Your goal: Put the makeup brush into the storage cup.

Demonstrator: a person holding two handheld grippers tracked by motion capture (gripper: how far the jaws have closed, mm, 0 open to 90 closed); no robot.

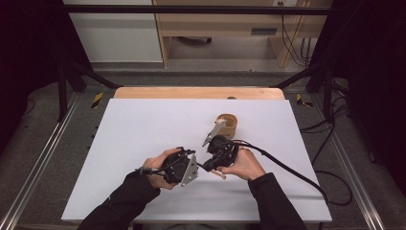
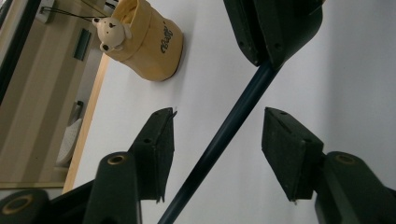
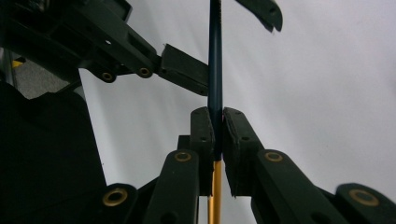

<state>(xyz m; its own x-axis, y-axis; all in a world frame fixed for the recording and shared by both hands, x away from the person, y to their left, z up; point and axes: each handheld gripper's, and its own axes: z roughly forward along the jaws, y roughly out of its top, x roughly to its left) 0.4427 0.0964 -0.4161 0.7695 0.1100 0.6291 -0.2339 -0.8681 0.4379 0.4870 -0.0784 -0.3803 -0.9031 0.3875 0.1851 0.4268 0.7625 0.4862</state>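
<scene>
In the high view, the left gripper [image 1: 194,160] and right gripper [image 1: 210,165] meet near the middle of the white table [image 1: 143,129]; a tan holder [image 1: 229,124] stands just beyond them.

In the left gripper view, the left gripper [image 2: 217,149] has its jaws apart around a dark pen [image 2: 224,135], pads not touching it. The yellow holder [image 2: 147,39] carries a small bear figure and cursive lettering too small to read.

In the right gripper view, the right gripper [image 3: 218,140] is clamped on the pen [image 3: 215,70], whose lower end is golden.
</scene>
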